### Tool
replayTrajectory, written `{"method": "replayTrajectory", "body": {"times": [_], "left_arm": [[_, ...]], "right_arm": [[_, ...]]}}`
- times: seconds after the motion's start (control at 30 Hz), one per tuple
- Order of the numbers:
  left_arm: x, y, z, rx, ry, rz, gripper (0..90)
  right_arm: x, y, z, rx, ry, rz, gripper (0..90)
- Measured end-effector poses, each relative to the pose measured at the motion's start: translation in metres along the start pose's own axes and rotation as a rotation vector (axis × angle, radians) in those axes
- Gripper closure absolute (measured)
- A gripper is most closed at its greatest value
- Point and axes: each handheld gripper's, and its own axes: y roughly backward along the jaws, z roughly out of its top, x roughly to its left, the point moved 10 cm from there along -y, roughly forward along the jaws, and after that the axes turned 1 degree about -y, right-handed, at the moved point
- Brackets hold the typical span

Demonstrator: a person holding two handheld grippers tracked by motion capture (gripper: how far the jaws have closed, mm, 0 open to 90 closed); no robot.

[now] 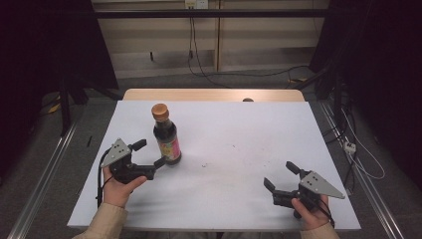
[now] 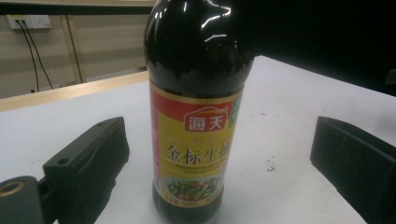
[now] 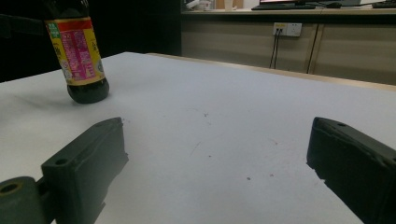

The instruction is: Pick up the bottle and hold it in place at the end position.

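Observation:
A dark soy sauce bottle with an orange-brown cap and a red and yellow label stands upright on the white table, left of centre. My left gripper is open at the bottle's near left side, one jaw close to the bottle's base. In the left gripper view the bottle stands just ahead between the two spread jaws, untouched. My right gripper is open at the near right of the table, with nothing between its jaws. From the right gripper view the bottle stands far off at the upper left.
The table's wooden far edge shows behind the white top. Small dark specks mark the table's middle. Cables hang down the far wall, and metal rails run along both sides of the table on the floor.

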Motion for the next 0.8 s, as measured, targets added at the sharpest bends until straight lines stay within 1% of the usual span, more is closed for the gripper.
{"method": "replayTrajectory", "body": {"times": [0.03,0.13,0.17,0.23,0.3,0.33,0.37,0.5,0.57,0.6,0.63,0.7,0.73,0.77,0.8], "left_arm": [[0.0,-0.001,0.001,-0.002,0.004,0.003,4.0],[0.0,-0.004,0.005,-0.004,-0.001,0.008,4.0],[0.0,-0.009,0.007,-0.004,0.0,0.018,4.0],[0.0,-0.011,0.007,-0.001,0.001,0.02,4.0],[0.003,-0.019,0.009,0.009,-0.007,0.039,4.2],[0.003,-0.022,0.01,0.007,0.006,0.043,4.2],[0.003,-0.024,0.01,0.006,0.007,0.05,4.2],[0.004,-0.029,0.014,0.003,-0.004,0.06,4.4],[0.004,-0.03,0.015,-0.002,0.0,0.06,4.8],[0.004,-0.032,0.015,-0.001,0.009,0.062,5.1],[0.005,-0.034,0.015,0.009,-0.016,0.066,5.3],[0.004,-0.036,0.016,0.006,-0.009,0.066,5.8],[0.003,-0.039,0.017,0.005,-0.014,0.07,6.1],[0.003,-0.041,0.017,0.002,-0.007,0.073,6.4],[0.003,-0.042,0.017,0.005,-0.009,0.077,6.7]], "right_arm": [[0.0,0.0,0.0,0.0,0.001,0.0,3.8],[0.0,0.0,0.0,0.0,-0.003,0.0,3.8],[0.001,-0.001,0.0,0.0,-0.003,0.001,3.8],[0.001,-0.001,0.0,0.0,-0.002,-0.001,3.9],[0.001,-0.001,0.0,-0.001,-0.002,0.001,3.9],[0.001,-0.001,0.0,-0.001,-0.003,0.001,3.9],[0.0,0.0,0.0,0.0,0.0,0.001,3.9],[0.0,0.0,0.0,-0.001,-0.001,0.003,3.9],[0.0,0.0,0.0,0.0,0.0,0.004,4.0],[0.0,0.0,0.0,0.0,-0.001,0.004,4.0],[0.001,0.0,0.0,-0.001,0.0,0.004,4.0],[0.001,0.0,0.0,-0.001,0.0,0.005,4.0],[0.001,0.0,0.0,-0.001,0.0,0.004,4.0],[0.001,0.0,0.0,-0.001,0.001,0.004,4.0],[0.001,0.0,0.0,-0.001,0.0,0.004,4.0]]}}
